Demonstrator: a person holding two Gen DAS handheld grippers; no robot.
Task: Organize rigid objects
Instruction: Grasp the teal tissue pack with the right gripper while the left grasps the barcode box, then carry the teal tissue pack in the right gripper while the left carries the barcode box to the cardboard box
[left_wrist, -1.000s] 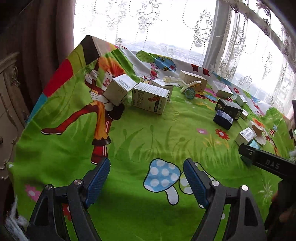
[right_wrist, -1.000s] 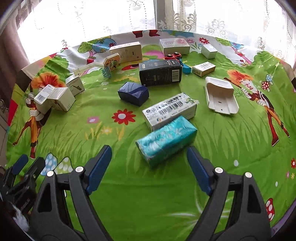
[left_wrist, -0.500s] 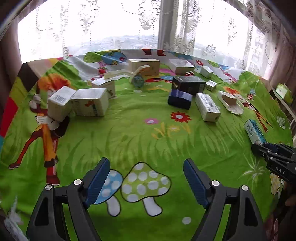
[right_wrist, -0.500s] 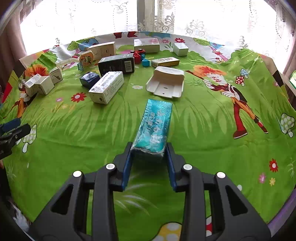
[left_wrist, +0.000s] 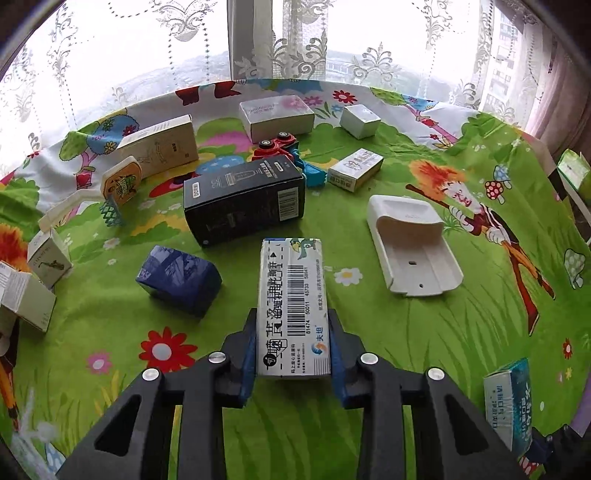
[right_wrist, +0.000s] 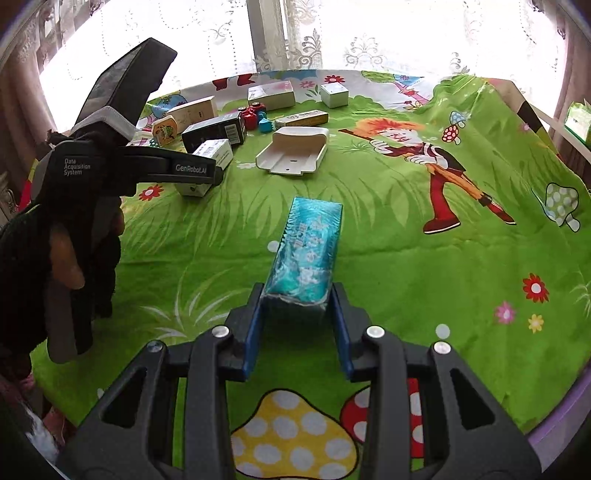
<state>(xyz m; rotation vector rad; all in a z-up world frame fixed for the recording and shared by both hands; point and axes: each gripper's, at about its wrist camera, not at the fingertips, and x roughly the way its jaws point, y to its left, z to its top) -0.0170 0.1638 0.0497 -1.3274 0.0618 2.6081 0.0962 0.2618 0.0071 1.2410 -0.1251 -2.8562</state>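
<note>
My left gripper (left_wrist: 293, 354) is shut on a long white box with a barcode (left_wrist: 291, 295); the box points away from me over the green cartoon cloth. My right gripper (right_wrist: 297, 325) is shut on a teal wrapped box (right_wrist: 308, 251) and holds it lengthwise. That teal box also shows at the lower right of the left wrist view (left_wrist: 511, 398). The left gripper and the hand holding it show at the left of the right wrist view (right_wrist: 147, 168), with the white box (right_wrist: 207, 162) in it.
Ahead of the left gripper lie a black box (left_wrist: 245, 199), a dark blue box (left_wrist: 179, 278), a white plastic holder (left_wrist: 413, 243), several small cartons (left_wrist: 354, 170) and a red toy (left_wrist: 275, 147). Curtains and a window stand behind. The table edge (right_wrist: 554, 428) is near right.
My left gripper moved forward to the white barcode box and shut on it. My right gripper stays shut on the teal box and has shifted right, nearer the table's edge.
</note>
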